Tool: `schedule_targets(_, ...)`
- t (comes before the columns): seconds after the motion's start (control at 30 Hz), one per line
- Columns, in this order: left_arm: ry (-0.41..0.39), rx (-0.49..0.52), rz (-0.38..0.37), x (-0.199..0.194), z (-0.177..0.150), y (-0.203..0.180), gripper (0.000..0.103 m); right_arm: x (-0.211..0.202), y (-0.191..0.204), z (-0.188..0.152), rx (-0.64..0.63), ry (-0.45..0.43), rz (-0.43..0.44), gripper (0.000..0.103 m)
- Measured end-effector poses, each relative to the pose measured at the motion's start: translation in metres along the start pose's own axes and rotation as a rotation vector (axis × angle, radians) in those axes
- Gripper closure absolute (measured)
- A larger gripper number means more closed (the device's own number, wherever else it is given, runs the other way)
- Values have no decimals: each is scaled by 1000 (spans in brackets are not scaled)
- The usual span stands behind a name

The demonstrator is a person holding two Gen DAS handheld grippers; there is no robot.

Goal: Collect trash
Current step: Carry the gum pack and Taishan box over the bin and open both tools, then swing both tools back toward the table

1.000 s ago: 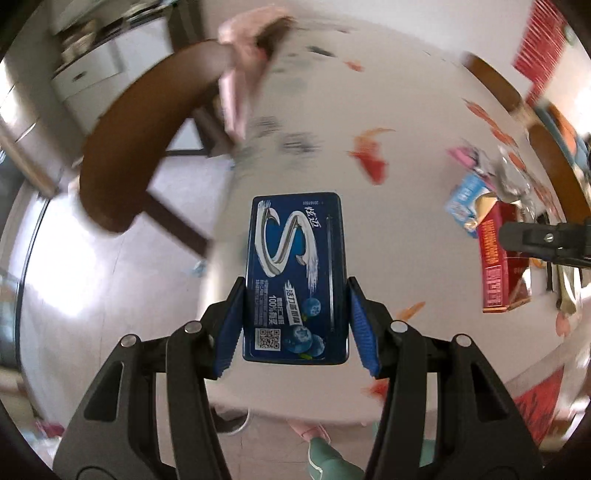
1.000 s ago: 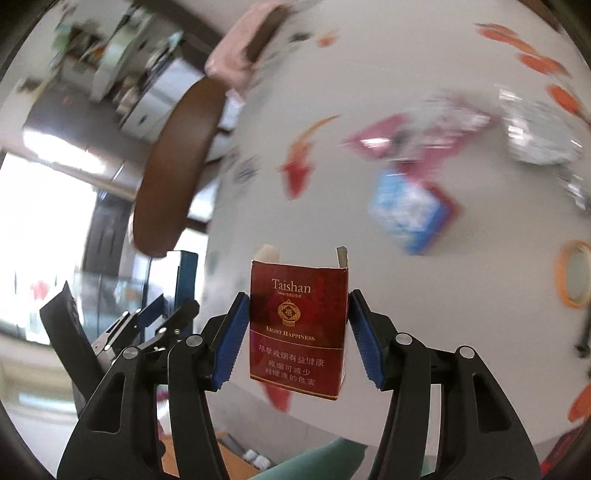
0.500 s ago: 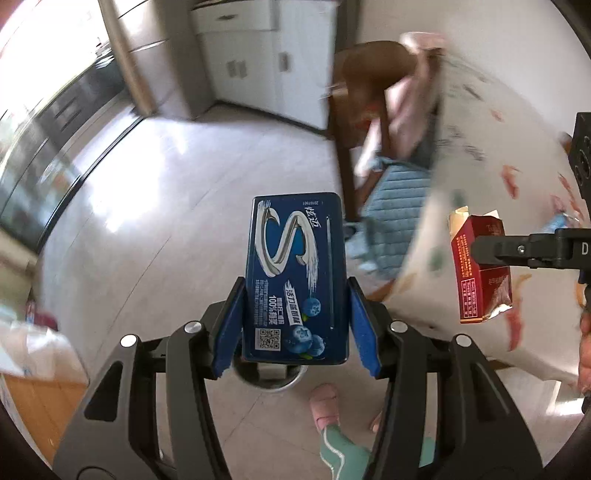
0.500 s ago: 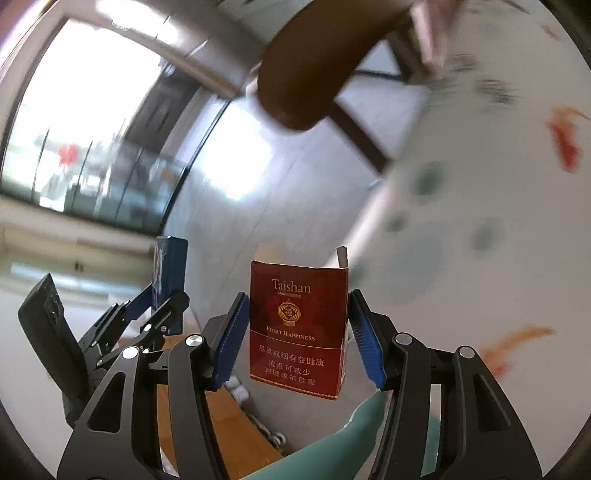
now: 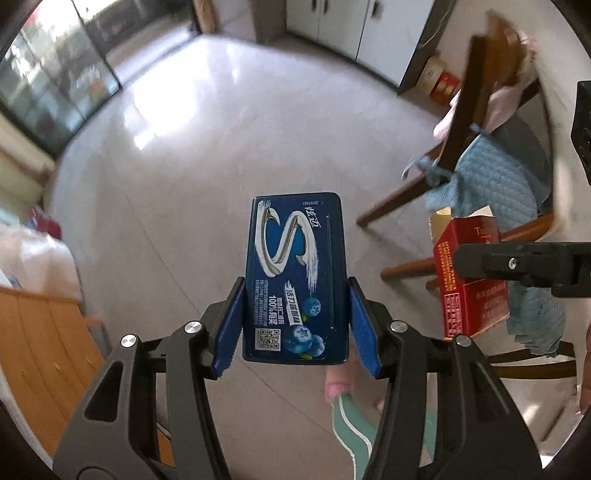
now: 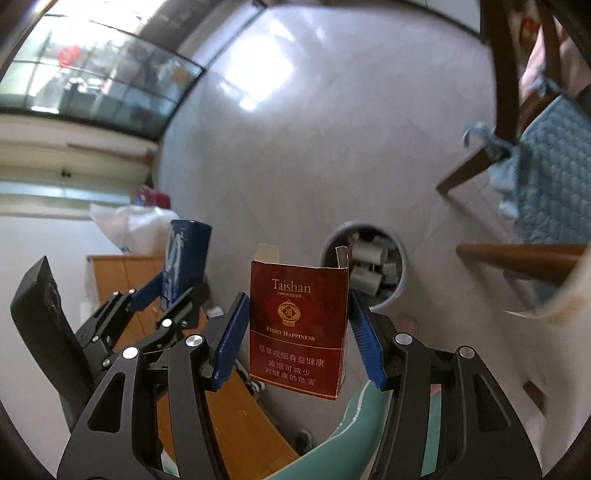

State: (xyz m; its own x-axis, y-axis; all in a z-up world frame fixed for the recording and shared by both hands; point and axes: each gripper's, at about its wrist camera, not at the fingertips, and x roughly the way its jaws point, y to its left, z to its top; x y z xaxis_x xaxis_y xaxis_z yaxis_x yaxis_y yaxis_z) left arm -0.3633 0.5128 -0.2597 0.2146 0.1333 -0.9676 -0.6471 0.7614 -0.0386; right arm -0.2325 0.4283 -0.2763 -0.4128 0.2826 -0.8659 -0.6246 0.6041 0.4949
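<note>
While a blue chewing-gum box (image 5: 295,280) is clamped upright in the left claw (image 5: 295,323), a red Taishan cigarette pack (image 6: 298,328), top flap open, is clamped in the right claw (image 6: 297,338) above a white waste bin (image 6: 400,284) on the floor, grey cylindrical scraps (image 6: 367,266) seen inside.

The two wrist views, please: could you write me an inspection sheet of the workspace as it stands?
Surface: pale tiled floor, glossy with window glare.
Job's things: blue gum box in the left gripper; red Taishan cigarette pack, flap open, in the right gripper; round trash bin on the floor, already holding trash.
Clutter: white plastic bag by the wooden cabinet.
Grippers: both shut on their boxes.
Cables: nothing seen.
Surroundings: wooden chair with blue cushion; white cupboards; glass doors.
</note>
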Motion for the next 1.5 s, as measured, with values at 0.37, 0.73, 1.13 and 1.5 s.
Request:
schedule_targets(0.37, 278, -69, -58, 232, -45, 30, 53, 209, -91, 31, 170, 213, -79, 47)
schedule_targets(0.73, 403, -1, -88, 344, -82, 14, 28, 311, -155, 44, 276, 313, -87, 33)
schedule_targets(1.13, 257, -137, -66, 212, -61, 44, 20, 193, -87, 70, 139, 172, 27, 31)
schedule_targets(1.5, 24, -57, -54, 19, 4, 11, 7, -60, 1, 55, -5, -207, 256, 31)
